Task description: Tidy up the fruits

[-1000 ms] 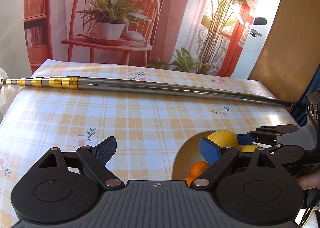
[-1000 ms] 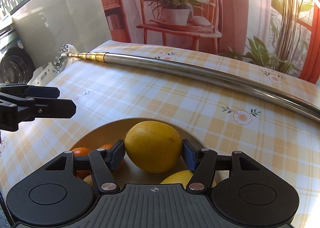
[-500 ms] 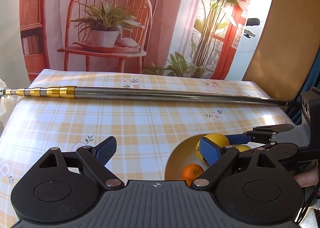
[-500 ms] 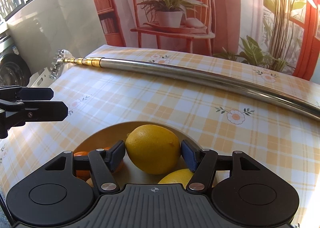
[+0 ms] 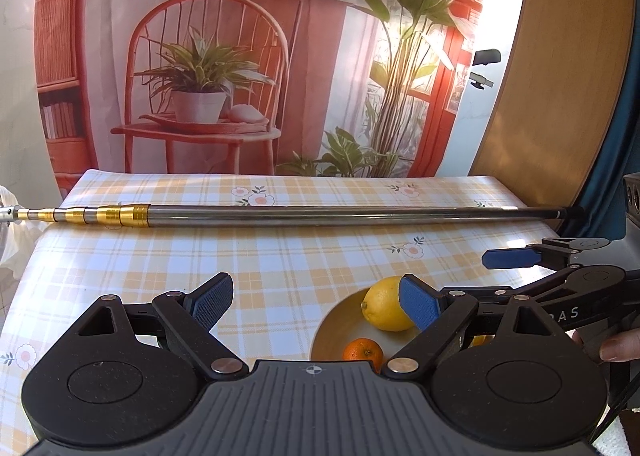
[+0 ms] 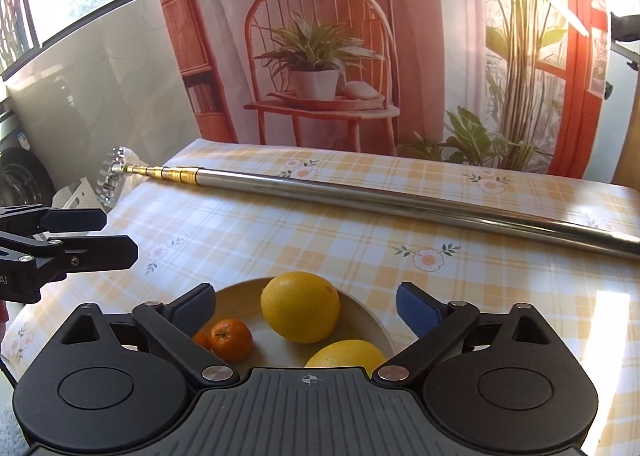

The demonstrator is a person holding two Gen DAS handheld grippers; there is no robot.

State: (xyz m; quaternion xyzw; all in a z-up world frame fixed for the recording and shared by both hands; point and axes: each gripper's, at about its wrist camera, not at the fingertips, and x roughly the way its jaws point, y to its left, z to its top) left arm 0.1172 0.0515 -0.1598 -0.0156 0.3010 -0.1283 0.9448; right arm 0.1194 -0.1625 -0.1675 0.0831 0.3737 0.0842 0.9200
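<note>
Right wrist view: our right tongs (image 6: 306, 306) stand released above the bowl (image 6: 380, 330), where the lemon (image 6: 300, 307) lies. Left tongs (image 5: 314, 302) are released too. We judge it firm, smooth; grip across its middle.

A table (image 6: 320, 240) covered in a yellow plaid, flower-printed cloth carries everything. A pale bowl (image 6: 236, 296) sits on it just ahead of the right tongs' fingers, and a long telescopic metal pole (image 6: 360, 196) lies crosswise farther beyond, well apart from the bowl.

Telescopic pole (image 5: 320, 212) on checked tablecloth (image 5: 280, 256)
</note>
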